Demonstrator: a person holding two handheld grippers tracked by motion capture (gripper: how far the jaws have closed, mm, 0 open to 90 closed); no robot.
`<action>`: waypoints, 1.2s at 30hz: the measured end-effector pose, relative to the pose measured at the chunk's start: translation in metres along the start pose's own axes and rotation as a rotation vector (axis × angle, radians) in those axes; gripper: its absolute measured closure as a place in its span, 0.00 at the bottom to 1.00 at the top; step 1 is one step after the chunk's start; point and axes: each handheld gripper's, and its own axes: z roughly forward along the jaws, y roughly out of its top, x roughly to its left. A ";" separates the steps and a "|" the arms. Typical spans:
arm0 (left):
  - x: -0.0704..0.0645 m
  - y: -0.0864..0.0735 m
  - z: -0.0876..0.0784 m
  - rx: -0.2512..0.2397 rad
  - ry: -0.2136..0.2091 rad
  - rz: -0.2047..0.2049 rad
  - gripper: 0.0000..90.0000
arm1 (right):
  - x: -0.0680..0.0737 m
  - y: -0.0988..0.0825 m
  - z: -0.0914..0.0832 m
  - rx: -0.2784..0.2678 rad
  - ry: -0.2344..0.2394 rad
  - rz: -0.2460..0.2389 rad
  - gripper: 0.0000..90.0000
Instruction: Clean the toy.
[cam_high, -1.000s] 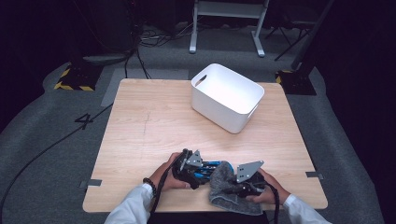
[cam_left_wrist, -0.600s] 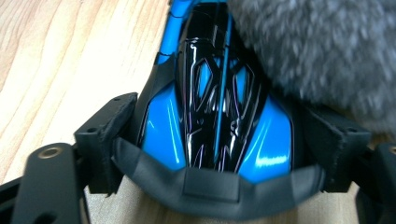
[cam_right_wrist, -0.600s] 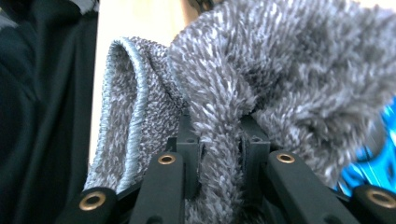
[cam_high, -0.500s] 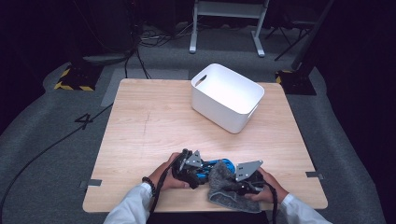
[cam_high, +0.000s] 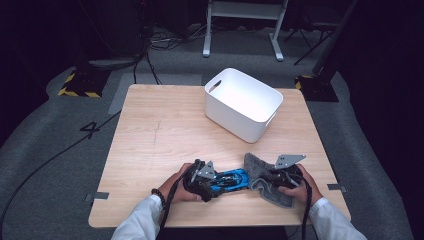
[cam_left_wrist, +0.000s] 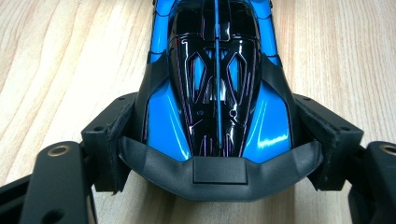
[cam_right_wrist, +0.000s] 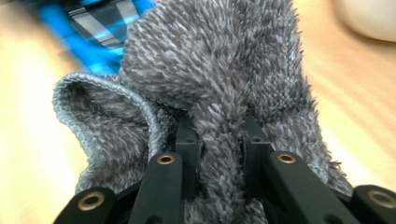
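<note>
Toy car (cam_high: 229, 180) lies at the near edge of the desk (cam_high: 165, 130), long axis left–right, directly left of the grey cloth (cam_high: 260, 172). Left tool (cam_left_wrist: 219, 154) has just been closing and now clamps the car's rear flanks; right tool (cam_right_wrist: 219, 140) is pinched narrow on a cloth fold, just right of the car. Car: glossy blue body, black canopy, matte black rear wing.

Left tongs (cam_high: 216, 181) have just closed to a clamp; right tongs (cam_high: 267, 181) pinched tight.

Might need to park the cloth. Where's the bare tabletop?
Bare wood runs along the left half of the table, left of the white bin. The near edge is crowded: toy car, grey cloth and both hands.
</note>
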 end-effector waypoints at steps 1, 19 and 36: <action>0.000 0.000 -0.001 0.004 0.002 -0.004 0.27 | -0.002 0.001 0.002 -0.001 -0.008 0.014 0.83; -0.005 0.025 0.006 0.108 0.047 -0.045 0.19 | 0.012 0.010 0.014 -0.011 0.130 -0.006 0.82; -0.011 0.077 0.032 0.158 0.038 0.051 0.18 | 0.018 0.012 0.013 0.000 0.132 -0.037 0.81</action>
